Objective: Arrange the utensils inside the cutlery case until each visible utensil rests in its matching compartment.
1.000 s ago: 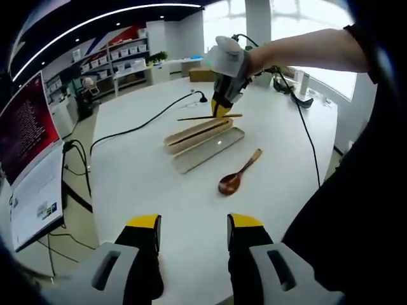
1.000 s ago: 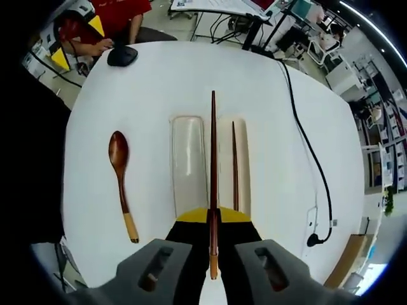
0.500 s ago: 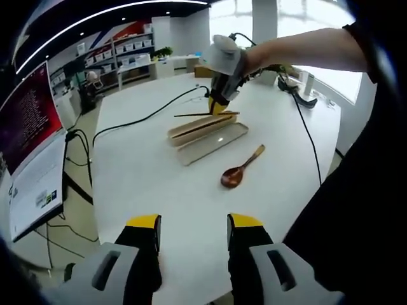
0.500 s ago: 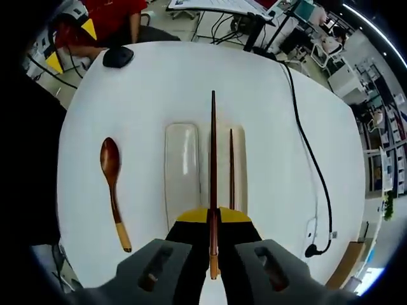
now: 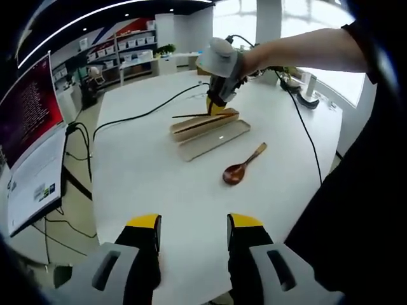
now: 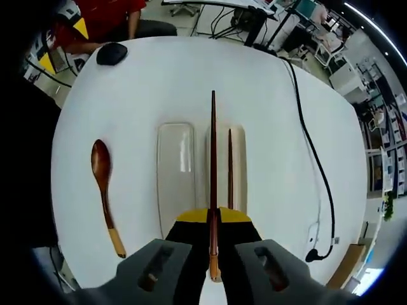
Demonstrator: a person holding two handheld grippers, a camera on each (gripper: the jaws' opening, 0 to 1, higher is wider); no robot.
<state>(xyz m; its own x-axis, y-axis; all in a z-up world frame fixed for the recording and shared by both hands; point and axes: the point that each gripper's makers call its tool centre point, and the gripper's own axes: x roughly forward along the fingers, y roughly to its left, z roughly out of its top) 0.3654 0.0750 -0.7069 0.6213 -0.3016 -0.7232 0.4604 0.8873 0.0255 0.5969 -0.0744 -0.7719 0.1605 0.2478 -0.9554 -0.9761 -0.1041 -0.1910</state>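
With the right tongs (image 6: 212, 219) clamped on a chopstick (image 6: 213, 165) above the case (image 6: 236, 166), lower it level beside its twin (image 6: 230, 168) before releasing; left tongs (image 5: 193, 232) wait open, empty.

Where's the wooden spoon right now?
In the right gripper view the wooden spoon lies on the white table, left of the open case's lid.

a white round bench (image 5: 146, 184) carries a black cable (image 6: 316, 162) that runs along one side. a dark computer mouse (image 6: 111, 54) lies near the bench's edge. off the bench stand a red-lit screen (image 5: 25, 108) and shelves (image 5: 130, 60).
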